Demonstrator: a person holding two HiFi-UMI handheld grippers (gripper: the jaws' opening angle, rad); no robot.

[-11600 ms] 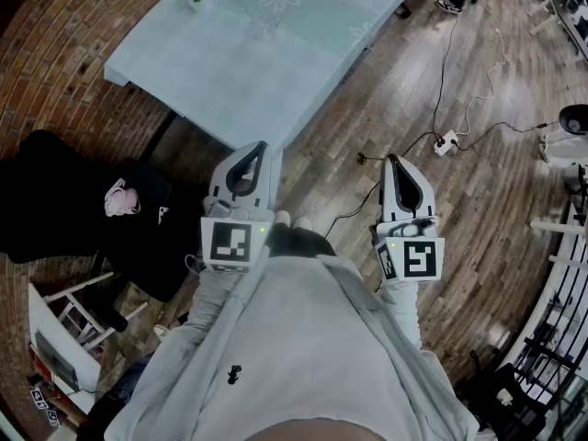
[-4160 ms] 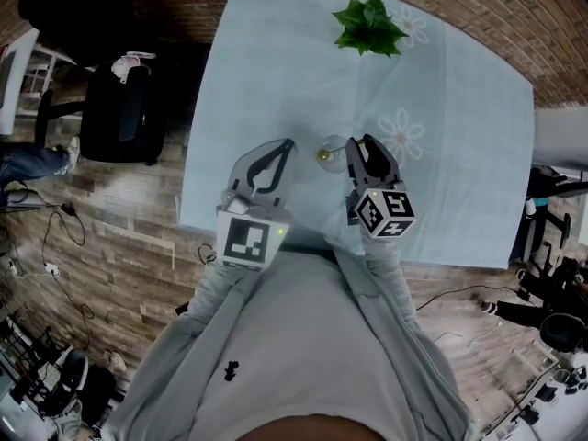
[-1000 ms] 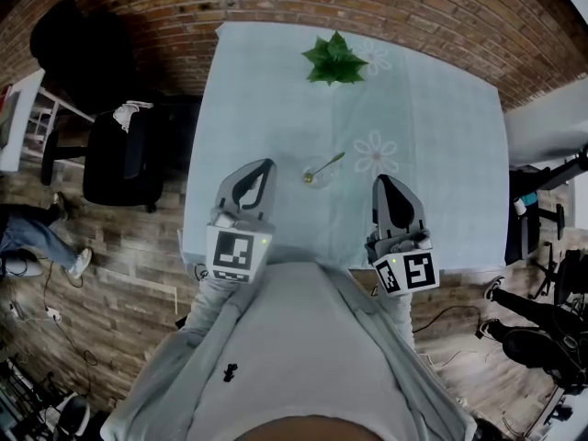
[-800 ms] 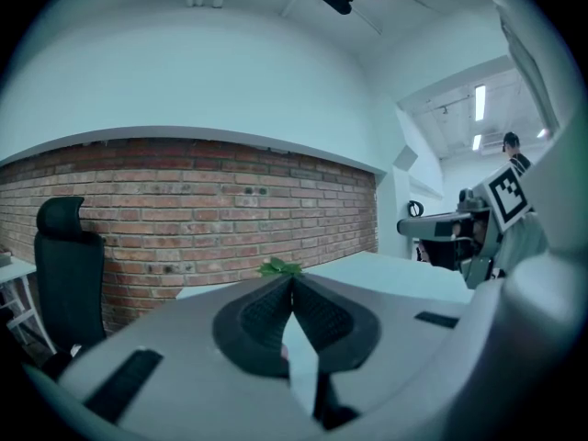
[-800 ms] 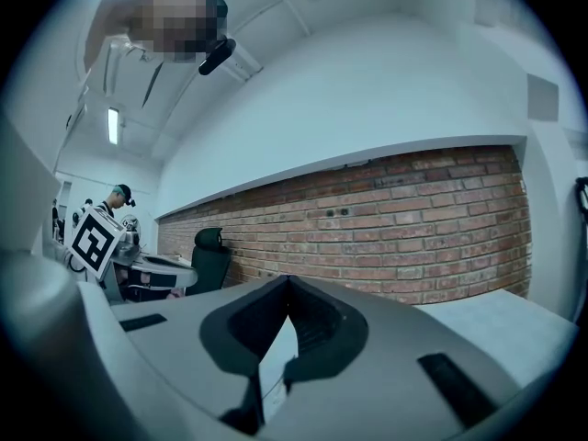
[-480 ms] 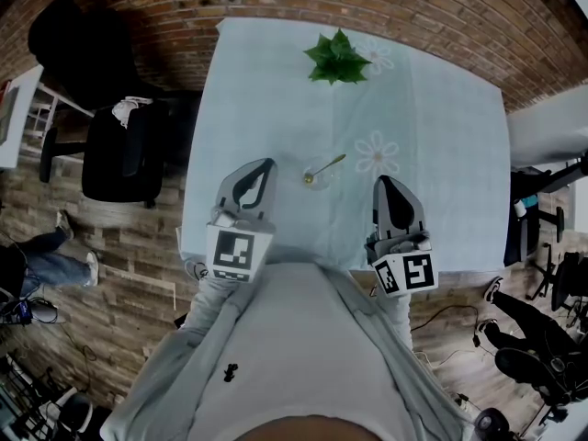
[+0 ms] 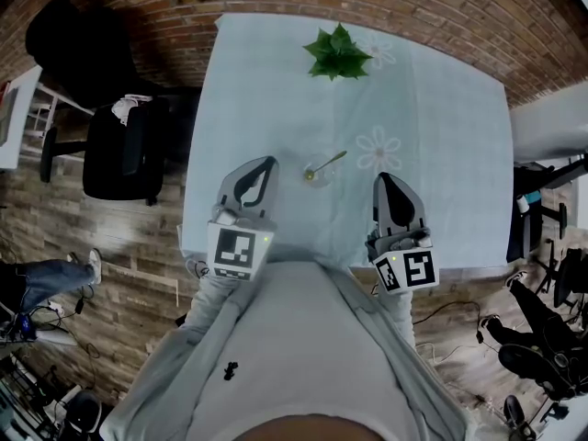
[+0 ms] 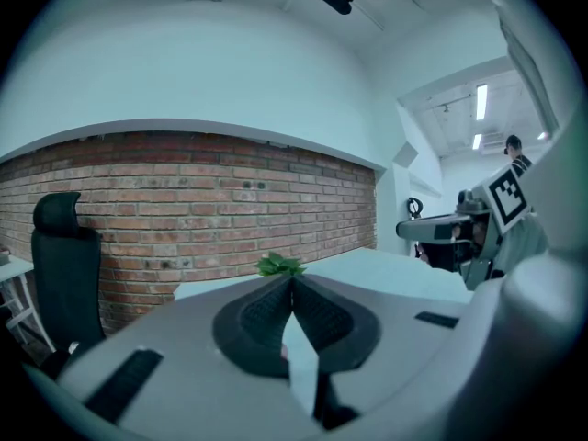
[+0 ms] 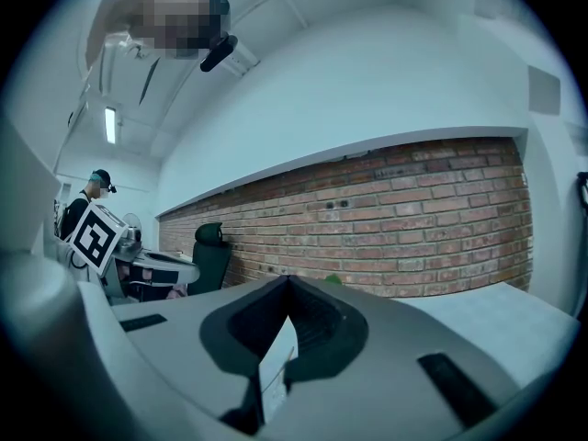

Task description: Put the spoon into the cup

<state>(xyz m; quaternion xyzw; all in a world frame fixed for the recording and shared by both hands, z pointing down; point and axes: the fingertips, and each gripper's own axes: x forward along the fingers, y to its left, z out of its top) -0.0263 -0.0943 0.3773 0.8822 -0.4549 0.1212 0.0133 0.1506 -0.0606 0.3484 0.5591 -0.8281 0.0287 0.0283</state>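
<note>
Spoon (image 7: 329, 163) leans inside glass cup (image 7: 321, 182) on table (image 7: 441, 90).

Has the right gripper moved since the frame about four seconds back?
Yes. The right gripper was then at the cup, beside the flower print. It has drawn back toward the near edge of the table, shut and clear of the cup.

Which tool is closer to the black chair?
Left. The left tool is near the table's left edge, beside the black chair; the right tool is farther right, past the cup.
</note>
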